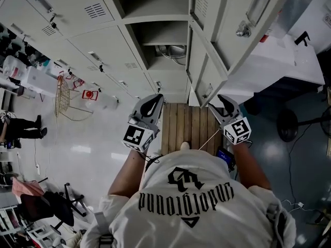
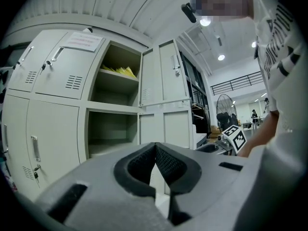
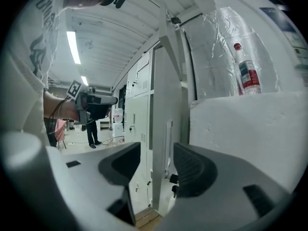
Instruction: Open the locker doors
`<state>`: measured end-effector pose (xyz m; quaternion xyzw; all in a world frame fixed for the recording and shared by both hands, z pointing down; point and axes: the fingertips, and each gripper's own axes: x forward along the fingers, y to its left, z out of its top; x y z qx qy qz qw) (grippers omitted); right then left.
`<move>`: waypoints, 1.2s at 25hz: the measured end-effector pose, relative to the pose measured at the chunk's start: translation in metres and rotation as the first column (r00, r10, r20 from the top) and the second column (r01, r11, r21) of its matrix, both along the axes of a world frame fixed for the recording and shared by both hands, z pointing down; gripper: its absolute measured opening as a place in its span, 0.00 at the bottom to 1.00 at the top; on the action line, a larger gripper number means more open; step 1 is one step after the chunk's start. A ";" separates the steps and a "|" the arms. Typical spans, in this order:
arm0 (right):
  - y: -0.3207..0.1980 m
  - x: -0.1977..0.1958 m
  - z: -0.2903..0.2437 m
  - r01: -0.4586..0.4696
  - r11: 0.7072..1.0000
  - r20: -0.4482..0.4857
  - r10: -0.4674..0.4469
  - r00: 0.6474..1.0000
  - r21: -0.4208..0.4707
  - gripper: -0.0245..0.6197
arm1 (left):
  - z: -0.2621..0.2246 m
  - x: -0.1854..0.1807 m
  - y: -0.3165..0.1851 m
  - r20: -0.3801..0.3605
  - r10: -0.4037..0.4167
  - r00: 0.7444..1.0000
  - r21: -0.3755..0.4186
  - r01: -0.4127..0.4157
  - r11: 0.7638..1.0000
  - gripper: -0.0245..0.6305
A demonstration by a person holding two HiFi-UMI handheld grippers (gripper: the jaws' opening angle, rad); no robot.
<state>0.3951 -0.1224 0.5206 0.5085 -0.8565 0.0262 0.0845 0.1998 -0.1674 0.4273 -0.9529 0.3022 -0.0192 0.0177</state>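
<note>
Right claw open; locker door edge-on, upright, mid-frame straight beyond its gap. Left claw closed, empty.

Head view: torso covers near end of wood pallet. Locker bank cut off by top + left edges, and the open door is cut at top too. Stuff in lower open bay is too dark to ID.
Left gripper view: yellow items on top shelf too small to ID; notice print unreadable.
Right gripper view: bottle sits behind wrinkled film, label illegible. Far person: upper half hidden by left gripper.
</note>
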 end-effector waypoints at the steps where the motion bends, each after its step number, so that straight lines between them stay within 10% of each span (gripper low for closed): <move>1: 0.003 -0.003 -0.003 -0.014 1.000 -0.001 0.014 1.000 0.006 0.38 | -0.001 -0.006 0.000 -0.002 -0.001 1.000 0.001 0.001 1.000 0.05; 17: 0.014 -0.177 -0.042 0.084 0.993 -0.020 -0.083 0.996 0.077 0.38 | -0.023 -0.184 0.027 -0.032 -0.119 0.992 0.031 0.120 0.992 0.05; 30: -0.004 -0.385 -0.042 0.332 0.937 0.005 -0.335 0.942 0.109 0.38 | -0.007 -0.385 0.078 -0.011 -0.372 0.928 0.039 0.372 0.927 0.05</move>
